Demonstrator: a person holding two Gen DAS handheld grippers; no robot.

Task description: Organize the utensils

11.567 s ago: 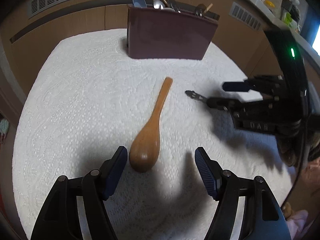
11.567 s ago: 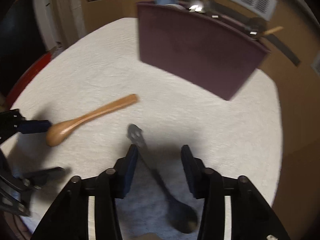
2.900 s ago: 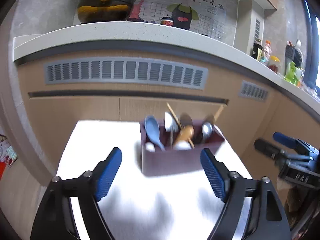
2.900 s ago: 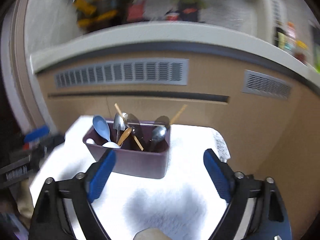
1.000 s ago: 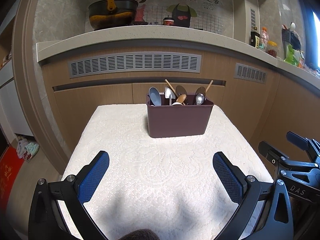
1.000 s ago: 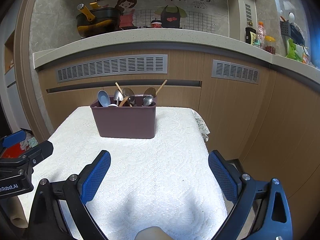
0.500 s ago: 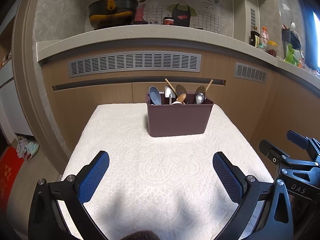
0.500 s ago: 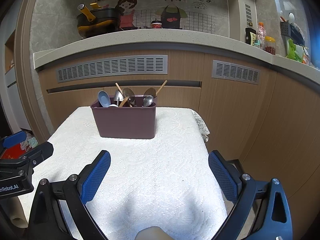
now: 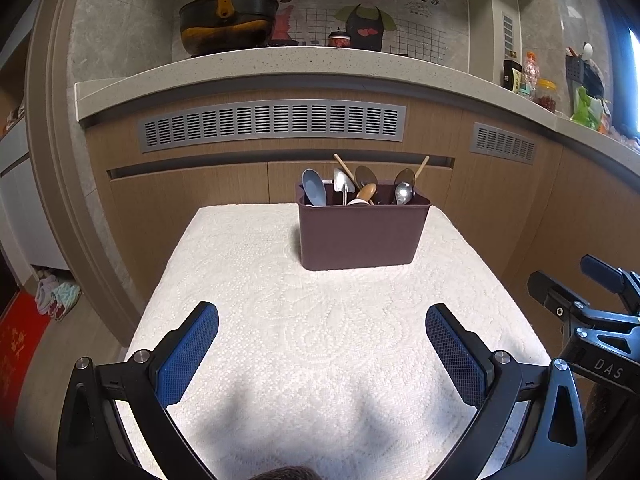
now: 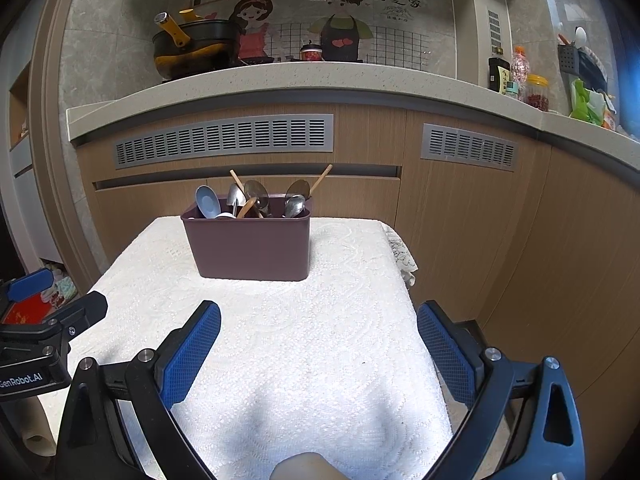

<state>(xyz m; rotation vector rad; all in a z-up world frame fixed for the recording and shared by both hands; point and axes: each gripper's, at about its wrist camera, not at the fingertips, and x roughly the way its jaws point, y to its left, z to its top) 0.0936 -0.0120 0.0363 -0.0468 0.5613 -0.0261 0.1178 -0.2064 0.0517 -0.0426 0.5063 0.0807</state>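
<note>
Both grippers level, jaws wide.

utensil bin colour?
Dark maroon utensil bin; clearest in the right wrist view.

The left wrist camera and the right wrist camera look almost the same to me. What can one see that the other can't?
Only the left wrist view shows the floor at the table's left side, with a red mat. Only the right wrist view shows the lace edge hanging off the table's right side. Both show the maroon utensil holder full of spoons, the white tablecloth, the black pot on the counter, and an open, empty gripper: left gripper, right gripper.
</note>
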